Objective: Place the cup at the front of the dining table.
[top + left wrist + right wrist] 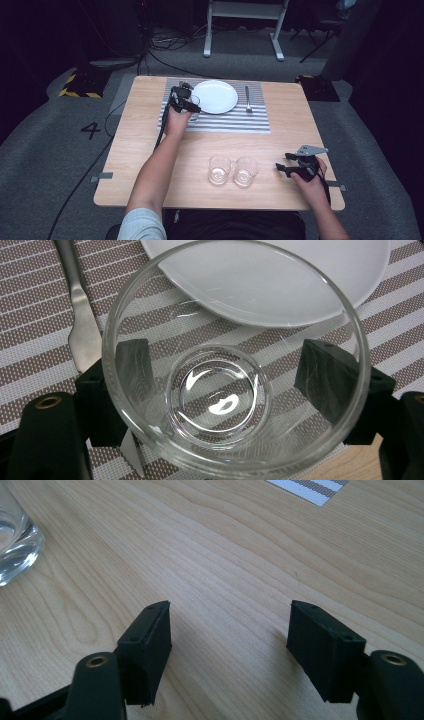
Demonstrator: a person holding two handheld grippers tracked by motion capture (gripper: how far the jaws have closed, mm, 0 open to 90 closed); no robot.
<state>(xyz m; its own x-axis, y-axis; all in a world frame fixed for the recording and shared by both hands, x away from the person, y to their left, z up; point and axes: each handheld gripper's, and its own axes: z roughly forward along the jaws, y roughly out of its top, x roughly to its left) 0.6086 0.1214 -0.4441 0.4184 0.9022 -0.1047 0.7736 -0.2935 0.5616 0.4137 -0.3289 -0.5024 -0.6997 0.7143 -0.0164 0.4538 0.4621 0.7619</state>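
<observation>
1. Your right gripper point(287, 168) rests low at the near right of the table point(145, 180). Its jaws stand wide apart with only bare wood between them. Keep it parked there, clear of the glasses.

2. Just to its left, two empty glasses point(219, 169) point(245, 171) stand side by side near the front edge, close enough that they may be touching. My guess is they are next, so don't sweep your left forearm over them on the way back.

3. Farther out, your left gripper point(190, 106) is at the near left corner of the striped mat point(235, 122). A third glass point(235, 365) sits between its jaws, one pad on each side of the wall. The jaws look closed on it, though whether the base rests on the mat I cannot tell.

4. To place it well, keep the glass upright and lower it straight down. Open only once the base is flat.

5. Mind the neighbours: the white plate point(216, 96) lies just beyond the glass, and a knife point(80, 315) lies beside it on the mat. Don't land on either.

6. A fork point(247, 98) lies on the mat beyond the plate's far side, well out of your way.
</observation>
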